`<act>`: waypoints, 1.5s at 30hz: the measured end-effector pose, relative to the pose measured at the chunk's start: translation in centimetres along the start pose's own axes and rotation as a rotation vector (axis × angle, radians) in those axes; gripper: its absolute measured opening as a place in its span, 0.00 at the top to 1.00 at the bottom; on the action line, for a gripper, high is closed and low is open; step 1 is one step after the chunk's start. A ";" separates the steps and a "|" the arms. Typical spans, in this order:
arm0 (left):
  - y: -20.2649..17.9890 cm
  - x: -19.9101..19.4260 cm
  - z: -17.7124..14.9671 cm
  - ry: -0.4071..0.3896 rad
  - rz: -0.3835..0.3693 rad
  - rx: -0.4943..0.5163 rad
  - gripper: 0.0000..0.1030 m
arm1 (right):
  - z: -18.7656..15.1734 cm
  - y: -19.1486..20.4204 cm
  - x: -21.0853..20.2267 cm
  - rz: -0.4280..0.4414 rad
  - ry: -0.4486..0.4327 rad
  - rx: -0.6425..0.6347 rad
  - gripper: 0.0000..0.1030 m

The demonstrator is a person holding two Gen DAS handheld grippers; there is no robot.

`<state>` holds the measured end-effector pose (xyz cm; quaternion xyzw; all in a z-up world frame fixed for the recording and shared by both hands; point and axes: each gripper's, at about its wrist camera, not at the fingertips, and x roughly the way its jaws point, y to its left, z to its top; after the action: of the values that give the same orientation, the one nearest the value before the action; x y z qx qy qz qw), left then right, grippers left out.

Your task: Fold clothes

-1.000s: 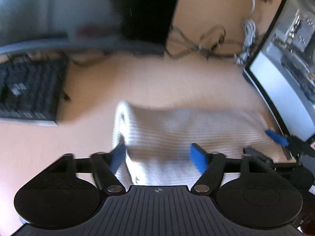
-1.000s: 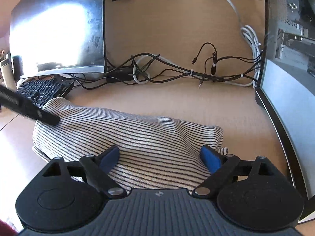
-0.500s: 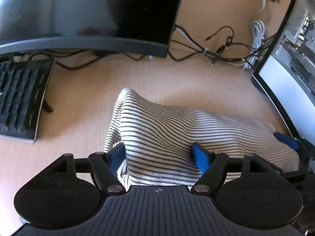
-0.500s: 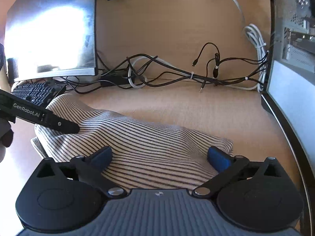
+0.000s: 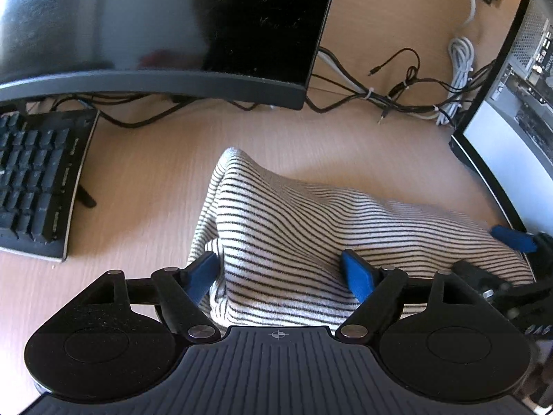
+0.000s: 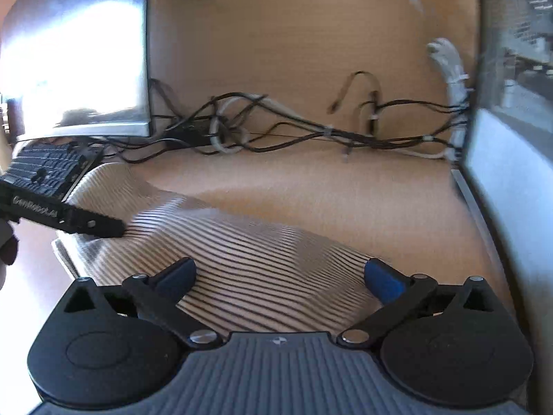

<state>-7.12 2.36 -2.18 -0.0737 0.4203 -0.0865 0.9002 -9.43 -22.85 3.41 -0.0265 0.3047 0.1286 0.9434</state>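
A white garment with thin black stripes (image 5: pixel 311 228) lies bunched on the wooden desk (image 5: pixel 155 186), humped up at its far left corner. My left gripper (image 5: pixel 280 269) is open, its blue fingers either side of the near left part of the cloth. My right gripper (image 6: pixel 280 273) is open wider, straddling the garment (image 6: pixel 262 259) at its right end. One blue fingertip of the right gripper (image 5: pixel 511 238) shows at the right edge of the left wrist view. A black finger of the left gripper (image 6: pixel 86 223) rests against the cloth's left side in the right wrist view.
A dark monitor (image 5: pixel 166 24) stands at the back left, with a black keyboard (image 5: pixel 34 180) on the left. A tangle of cables (image 6: pixel 293 135) runs along the back wall. A second lit screen (image 5: pixel 511 138) borders the right side.
The right gripper's fingers have spread a little wider and its view has shifted forward and blurred. The cloth's left hump has risen. The left gripper has stayed over the cloth's left end.
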 end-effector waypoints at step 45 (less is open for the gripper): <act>-2.4 -4.0 -1.5 -0.057 -0.092 0.143 0.15 | -2.1 -0.2 -2.1 0.034 0.043 0.222 0.00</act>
<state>-11.04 0.84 0.35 -0.0311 0.3834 -0.1553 0.9099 -12.23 -23.82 2.88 0.0803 0.3374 0.1095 0.9315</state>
